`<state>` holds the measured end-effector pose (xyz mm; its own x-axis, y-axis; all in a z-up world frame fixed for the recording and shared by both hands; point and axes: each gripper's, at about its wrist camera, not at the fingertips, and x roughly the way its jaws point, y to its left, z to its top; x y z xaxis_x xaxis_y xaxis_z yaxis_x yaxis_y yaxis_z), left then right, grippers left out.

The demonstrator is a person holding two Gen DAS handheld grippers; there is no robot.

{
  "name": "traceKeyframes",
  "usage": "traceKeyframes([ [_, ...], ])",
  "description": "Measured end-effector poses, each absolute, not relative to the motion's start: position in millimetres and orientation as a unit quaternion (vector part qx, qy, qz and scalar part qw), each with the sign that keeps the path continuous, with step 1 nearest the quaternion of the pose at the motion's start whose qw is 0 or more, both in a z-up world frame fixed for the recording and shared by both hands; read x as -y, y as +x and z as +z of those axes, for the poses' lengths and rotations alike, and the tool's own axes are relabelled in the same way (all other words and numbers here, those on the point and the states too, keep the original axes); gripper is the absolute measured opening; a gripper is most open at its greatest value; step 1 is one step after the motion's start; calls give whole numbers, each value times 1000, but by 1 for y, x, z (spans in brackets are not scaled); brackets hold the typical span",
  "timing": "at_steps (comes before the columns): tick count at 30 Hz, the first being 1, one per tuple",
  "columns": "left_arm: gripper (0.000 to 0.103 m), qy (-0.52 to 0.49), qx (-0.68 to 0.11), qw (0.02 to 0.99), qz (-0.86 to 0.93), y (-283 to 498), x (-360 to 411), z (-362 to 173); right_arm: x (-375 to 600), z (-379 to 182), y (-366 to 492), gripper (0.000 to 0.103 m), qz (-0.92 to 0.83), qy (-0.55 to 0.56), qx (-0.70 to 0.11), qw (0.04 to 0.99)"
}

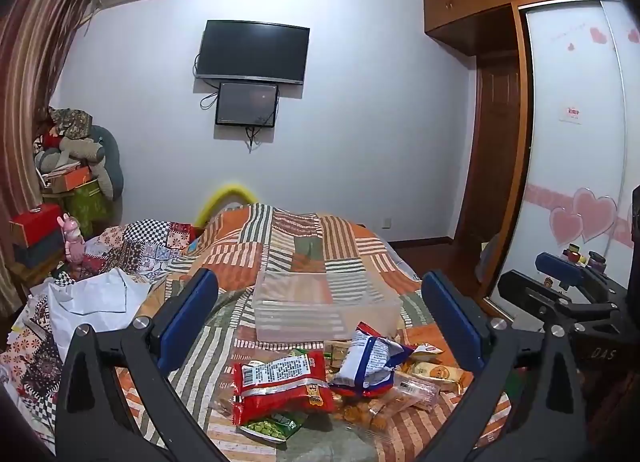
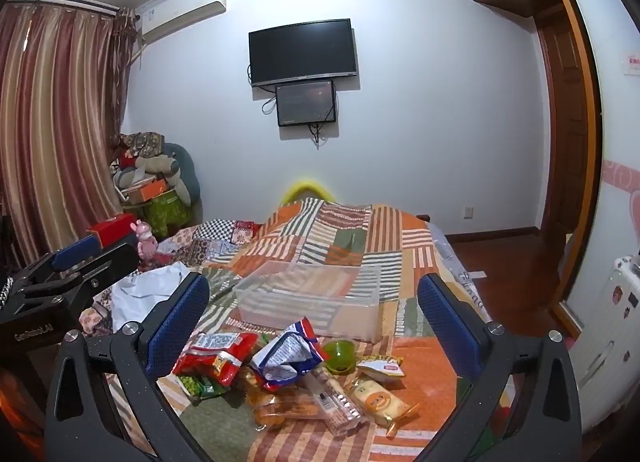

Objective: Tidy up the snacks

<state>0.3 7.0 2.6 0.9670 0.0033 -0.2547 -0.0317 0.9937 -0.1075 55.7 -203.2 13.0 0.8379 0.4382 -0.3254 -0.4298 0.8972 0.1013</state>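
Observation:
A pile of snack packets lies on the patchwork bedspread: a red bag (image 1: 280, 386) (image 2: 216, 358), a blue and white bag (image 1: 368, 358) (image 2: 286, 354), a green pea packet (image 1: 272, 428) (image 2: 200, 384), an orange cake packet (image 2: 378, 398) and a green cup (image 2: 340, 354). Behind them stands a clear plastic bin (image 1: 324, 308) (image 2: 312, 302), which looks empty. My left gripper (image 1: 320, 314) is open and empty above the pile. My right gripper (image 2: 314, 314) is open and empty too, held beside the left one.
A white plastic bag (image 1: 100, 298) (image 2: 148, 290) and a second quilt lie on the bed's left. Boxes and a pink toy (image 1: 72, 240) stand at far left. A wardrobe with a sliding door (image 1: 576, 149) is on the right. A TV (image 1: 254, 51) hangs ahead.

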Motion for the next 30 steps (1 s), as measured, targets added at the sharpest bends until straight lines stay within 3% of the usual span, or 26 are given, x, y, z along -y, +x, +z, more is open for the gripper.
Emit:
traceKeyframes([
  [30, 103, -38, -115, 993, 13, -4, 2, 2, 203, 16, 48, 103, 229, 16, -162, 960],
])
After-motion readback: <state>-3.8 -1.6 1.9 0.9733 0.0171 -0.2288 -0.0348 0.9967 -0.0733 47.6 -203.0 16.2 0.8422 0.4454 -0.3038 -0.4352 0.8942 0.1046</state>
